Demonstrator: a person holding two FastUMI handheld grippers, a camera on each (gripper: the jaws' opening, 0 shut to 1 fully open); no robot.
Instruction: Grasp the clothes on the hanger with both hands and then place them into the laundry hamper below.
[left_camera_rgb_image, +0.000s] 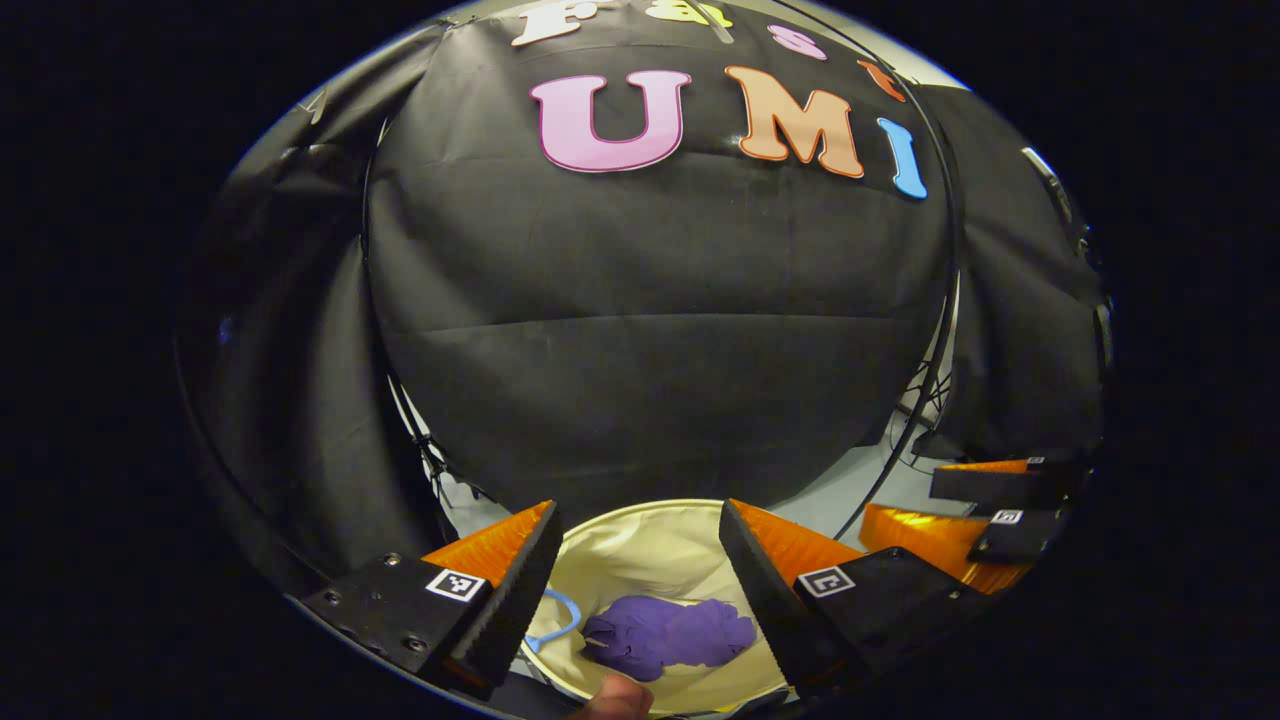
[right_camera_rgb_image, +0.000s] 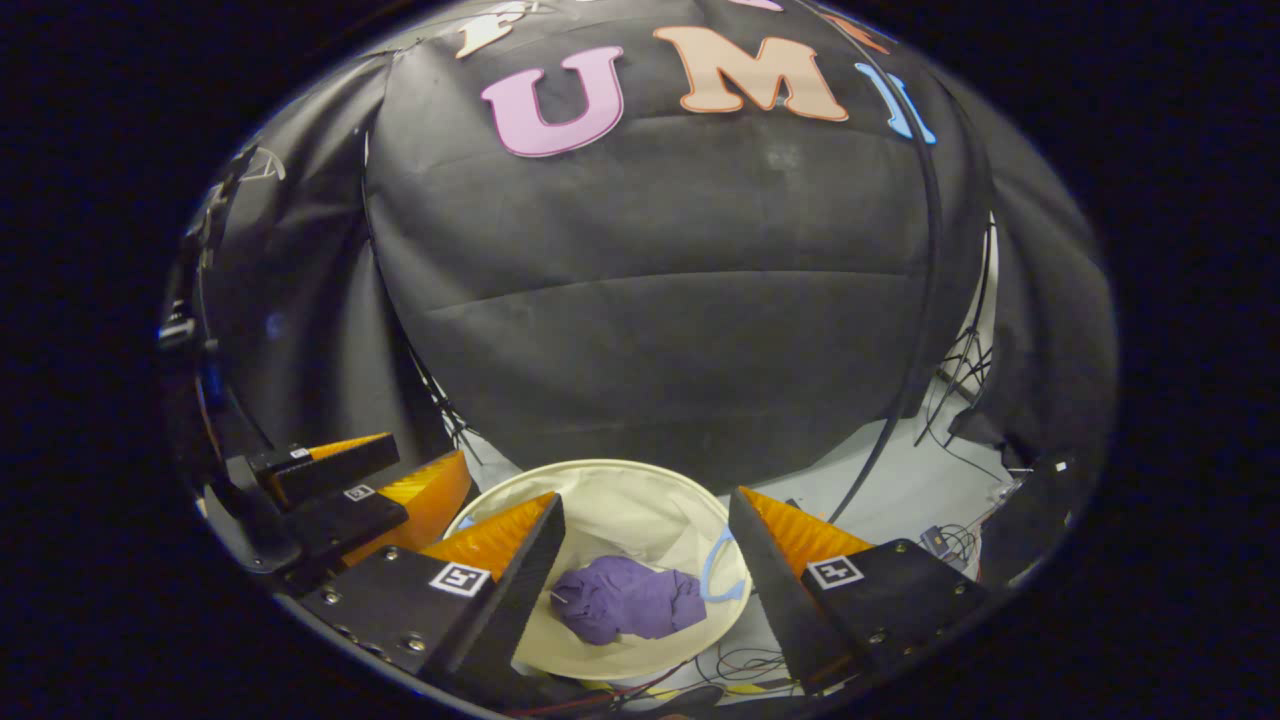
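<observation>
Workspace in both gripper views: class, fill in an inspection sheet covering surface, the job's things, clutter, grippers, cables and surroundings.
Surface: pale floor under the booth.
Job's things: purple clothes lie crumpled inside the cream hamper; a blue hanger lies in there beside them.
Clutter: small dark box on the floor.
Grippers: left gripper open, empty, above the hamper; right gripper open, empty, above it too.
Cables: black cables trail at the wall's foot; more cables by the hamper.
Surroundings: black cloth wall.
</observation>
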